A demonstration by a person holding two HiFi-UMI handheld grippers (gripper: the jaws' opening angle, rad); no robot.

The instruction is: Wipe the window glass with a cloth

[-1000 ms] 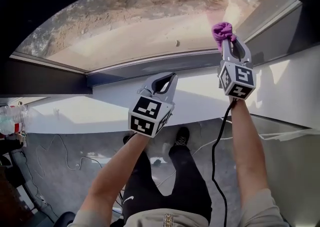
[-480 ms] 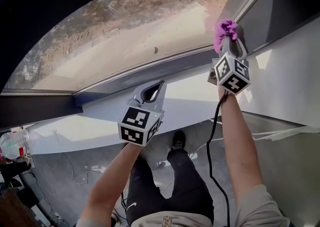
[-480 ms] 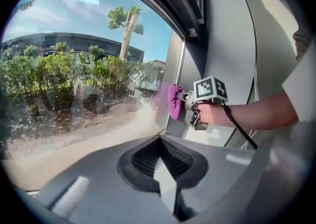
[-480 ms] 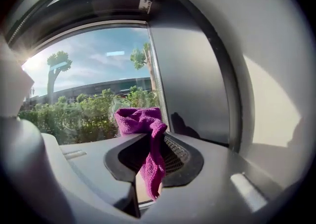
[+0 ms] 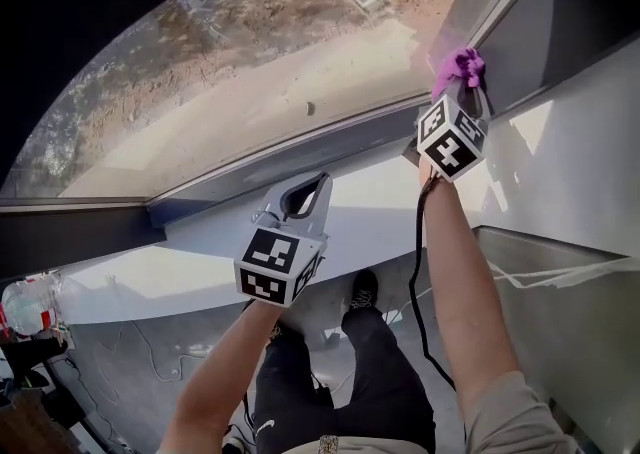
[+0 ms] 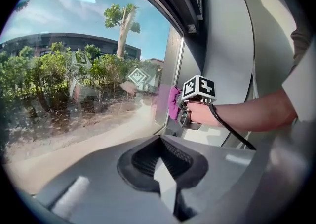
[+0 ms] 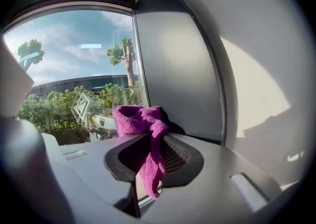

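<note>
1. Purple cloth (image 7: 143, 134) is gripped between the jaws of the right gripper (image 7: 150, 156). A bunched wad stands out ahead of the jaw tips, and a loose tail hangs down between them.
2. The window glass (image 7: 74, 80) lies directly ahead of those jaws. The wad is held at the pane's lower corner, just above the dark window frame (image 5: 300, 147).
3. The wad appears to be pressed against the glass, though actual contact is not clearly shown in any view.
4. The left gripper (image 6: 162, 159) is held with its jaws closed together on nothing. The glass is seen ahead of them and to their left, apart from the tips.
5. From the left jaws, the right gripper and the cloth are seen ahead and to the right, well apart.
6. A black cable (image 5: 420, 262) is seen running back from the right gripper, behind its jaws, along the forearm.
</note>
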